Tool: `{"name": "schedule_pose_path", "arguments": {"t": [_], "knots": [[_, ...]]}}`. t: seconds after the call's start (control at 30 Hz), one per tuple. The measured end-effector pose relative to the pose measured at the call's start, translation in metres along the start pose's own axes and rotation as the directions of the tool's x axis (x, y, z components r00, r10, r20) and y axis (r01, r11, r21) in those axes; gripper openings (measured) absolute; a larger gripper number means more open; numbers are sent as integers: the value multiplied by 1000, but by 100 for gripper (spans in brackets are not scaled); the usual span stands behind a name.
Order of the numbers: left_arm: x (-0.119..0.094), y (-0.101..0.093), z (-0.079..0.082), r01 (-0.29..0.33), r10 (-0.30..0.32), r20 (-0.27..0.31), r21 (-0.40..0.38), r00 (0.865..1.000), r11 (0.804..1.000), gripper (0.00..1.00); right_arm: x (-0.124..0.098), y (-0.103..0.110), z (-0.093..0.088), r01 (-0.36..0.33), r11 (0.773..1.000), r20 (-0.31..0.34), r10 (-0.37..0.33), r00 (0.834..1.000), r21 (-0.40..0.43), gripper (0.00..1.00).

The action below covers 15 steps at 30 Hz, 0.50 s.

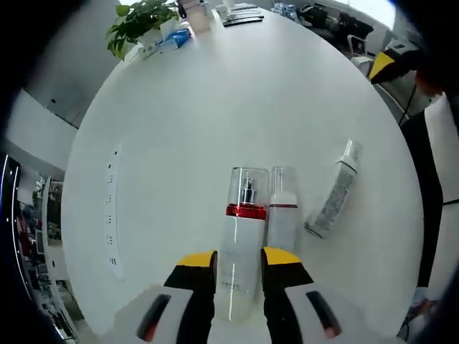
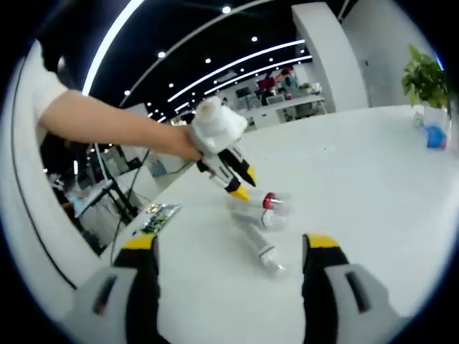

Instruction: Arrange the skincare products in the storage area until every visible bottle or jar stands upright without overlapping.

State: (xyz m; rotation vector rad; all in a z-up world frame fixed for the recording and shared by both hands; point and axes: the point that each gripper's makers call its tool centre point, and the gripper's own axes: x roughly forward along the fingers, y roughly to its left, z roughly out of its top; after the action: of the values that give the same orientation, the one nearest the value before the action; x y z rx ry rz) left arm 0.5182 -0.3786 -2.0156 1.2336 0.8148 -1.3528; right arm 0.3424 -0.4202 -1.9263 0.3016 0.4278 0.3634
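Note:
A clear-capped bottle with a wide red band (image 1: 241, 244) sits between the yellow-tipped jaws of my left gripper (image 1: 239, 264), which press on both sides of its lower body. Touching its right side is a slimmer bottle with a thin red band (image 1: 283, 215). Whether these two stand or lie I cannot tell. A grey speckled tube (image 1: 333, 199) lies flat further right. In the right gripper view, a hand holds the left gripper (image 2: 244, 185) at the red-banded bottle (image 2: 271, 203), and the tube (image 2: 262, 249) lies in front. My right gripper (image 2: 231, 244) is open, holding nothing.
The white round table (image 1: 215, 107) holds a potted plant (image 1: 140, 21) and small items at its far edge, and a socket strip (image 1: 111, 215) on the left. A phone-like object (image 2: 159, 215) lies near the table's edge in the right gripper view. Office desks stand beyond.

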Motion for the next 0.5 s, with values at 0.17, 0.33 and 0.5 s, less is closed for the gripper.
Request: {"name": "schedule_pose_path", "arguments": {"t": [0.17,0.33,0.5], "knots": [[9,-5,-3,34,-33,-48,28,998,999,26,-4,-9,-5,27,999,5,-27,1000,25,79],[16,-4,-2,45,-44,-62,8,997,999,27,-5,-11,-9,35,999,-3,-35,999,39,79],[22,-10,-5,62,-60,-88,12,994,998,28,-9,-16,-6,48,998,10,-48,999,49,79]]}}
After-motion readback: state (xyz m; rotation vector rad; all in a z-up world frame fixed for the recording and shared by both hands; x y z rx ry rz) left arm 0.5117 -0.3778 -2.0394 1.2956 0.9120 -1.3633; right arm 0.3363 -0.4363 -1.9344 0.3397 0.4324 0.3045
